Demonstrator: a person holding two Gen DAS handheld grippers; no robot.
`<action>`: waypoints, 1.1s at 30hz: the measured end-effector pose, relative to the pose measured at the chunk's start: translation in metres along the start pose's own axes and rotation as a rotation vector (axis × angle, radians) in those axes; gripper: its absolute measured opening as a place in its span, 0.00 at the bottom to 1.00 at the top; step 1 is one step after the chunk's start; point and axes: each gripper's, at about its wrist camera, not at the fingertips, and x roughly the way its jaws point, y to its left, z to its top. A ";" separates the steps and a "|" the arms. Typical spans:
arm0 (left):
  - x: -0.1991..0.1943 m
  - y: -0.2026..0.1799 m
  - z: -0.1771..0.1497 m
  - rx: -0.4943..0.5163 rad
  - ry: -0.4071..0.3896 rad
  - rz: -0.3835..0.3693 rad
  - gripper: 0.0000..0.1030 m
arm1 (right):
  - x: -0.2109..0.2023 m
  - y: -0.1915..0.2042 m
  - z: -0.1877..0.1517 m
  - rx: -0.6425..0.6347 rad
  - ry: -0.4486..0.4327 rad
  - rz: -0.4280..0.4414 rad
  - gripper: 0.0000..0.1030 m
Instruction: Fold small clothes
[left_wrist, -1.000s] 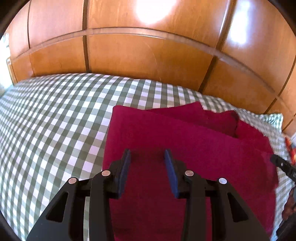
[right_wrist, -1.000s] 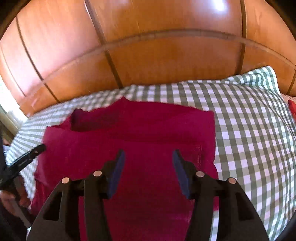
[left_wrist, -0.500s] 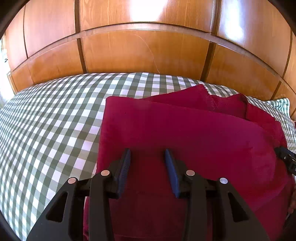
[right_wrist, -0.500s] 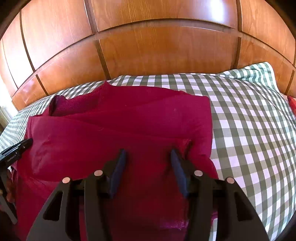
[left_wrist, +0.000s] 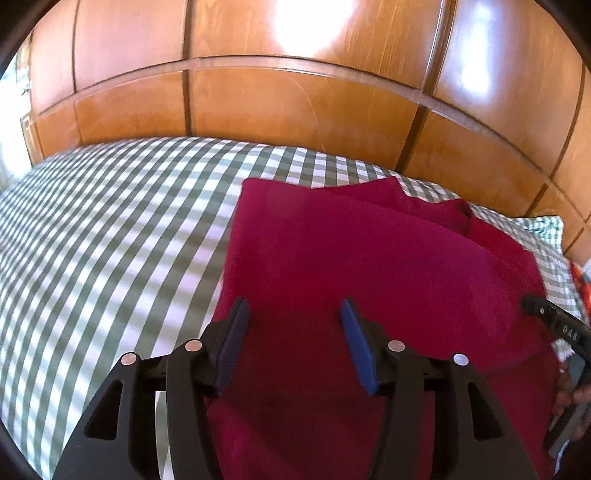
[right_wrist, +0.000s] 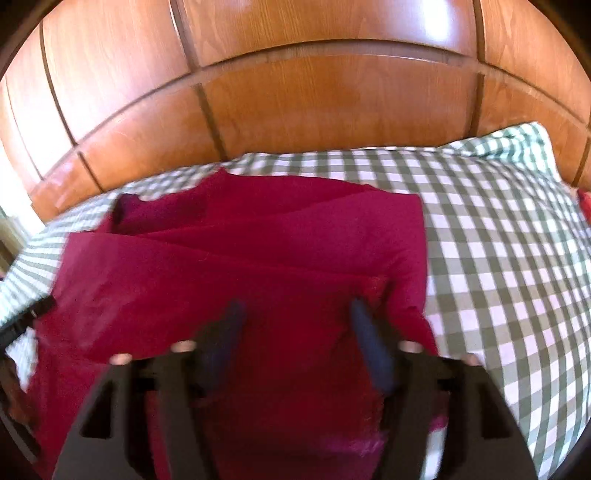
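Note:
A dark red garment (left_wrist: 369, 258) lies folded over itself on a green and white checked bedsheet (left_wrist: 110, 229). It also shows in the right wrist view (right_wrist: 258, 266), with a folded layer across its top. My left gripper (left_wrist: 293, 314) is open and empty, just above the garment's near left part. My right gripper (right_wrist: 295, 314) is open and empty, above the garment's near right part, and is blurred. The tip of the right gripper shows at the right edge of the left wrist view (left_wrist: 554, 325).
A glossy wooden headboard (left_wrist: 295, 103) rises right behind the bed. A checked pillow (right_wrist: 517, 147) lies at the far right. A red-patterned item (left_wrist: 581, 284) peeks in at the right edge. Bare sheet (right_wrist: 498, 258) lies right of the garment.
Both grippers opened wider over the garment. The views shifted: the garment first came nearer, then drew back a little. The right view is now blurred by motion.

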 end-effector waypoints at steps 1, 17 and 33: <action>-0.007 0.004 -0.005 -0.005 0.003 -0.006 0.51 | -0.007 0.002 -0.001 0.001 -0.005 -0.007 0.77; -0.100 0.082 -0.112 -0.078 0.071 -0.055 0.54 | -0.110 -0.044 -0.121 0.119 0.094 0.024 0.82; -0.156 0.077 -0.194 0.067 0.209 -0.195 0.45 | -0.192 -0.043 -0.232 0.036 0.324 0.155 0.37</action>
